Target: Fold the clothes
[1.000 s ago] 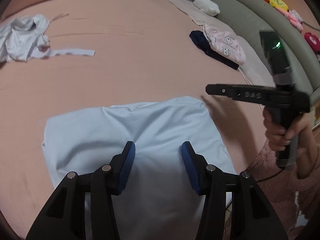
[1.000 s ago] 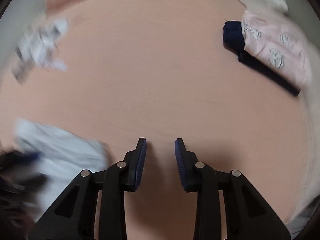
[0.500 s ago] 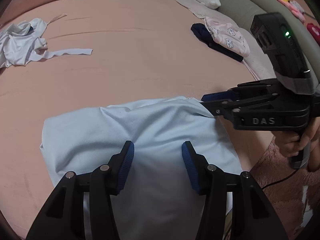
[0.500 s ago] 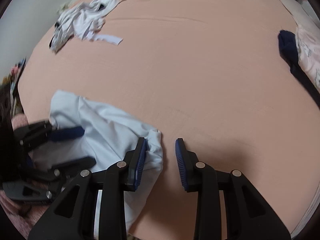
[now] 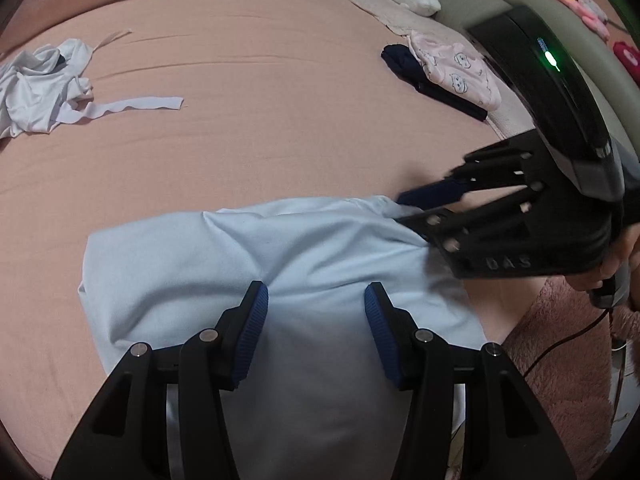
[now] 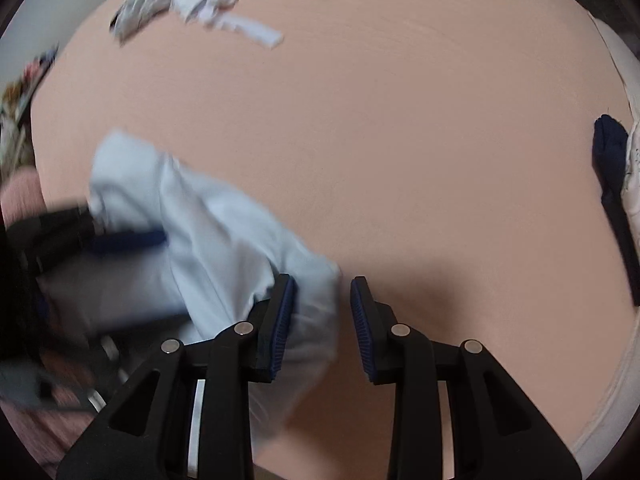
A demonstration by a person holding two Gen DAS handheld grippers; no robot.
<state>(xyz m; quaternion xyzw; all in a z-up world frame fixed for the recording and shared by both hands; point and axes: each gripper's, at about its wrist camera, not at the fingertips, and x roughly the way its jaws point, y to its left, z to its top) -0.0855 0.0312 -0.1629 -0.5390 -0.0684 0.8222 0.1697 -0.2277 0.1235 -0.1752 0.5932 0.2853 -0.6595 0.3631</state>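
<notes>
A light blue garment (image 5: 248, 256) lies partly folded on the pink bed sheet (image 5: 280, 120), close to the near edge. My left gripper (image 5: 316, 300) hovers open over its near part with nothing pinched. My right gripper (image 5: 400, 210), held by a hand, reaches the garment's far right corner from the right. In the right wrist view that gripper (image 6: 322, 292) points down, open. The corner of the garment (image 6: 224, 240) lies between its jaws with a gap to the right pad. A blurred blue pad (image 6: 128, 238) of the left gripper shows over the cloth at the left.
A crumpled white garment (image 5: 36, 84) with a loose strap lies far left on the bed. A pink printed garment (image 5: 456, 68) rests on a navy one (image 5: 404, 60) at the right. A fluffy pink rug (image 5: 560, 360) lies beside the bed, and a grey padded edge (image 5: 480, 4) carries soft toys.
My right gripper swung in from the right, rolled and came down onto the garment's far right corner. The left gripper stayed open over the garment.
</notes>
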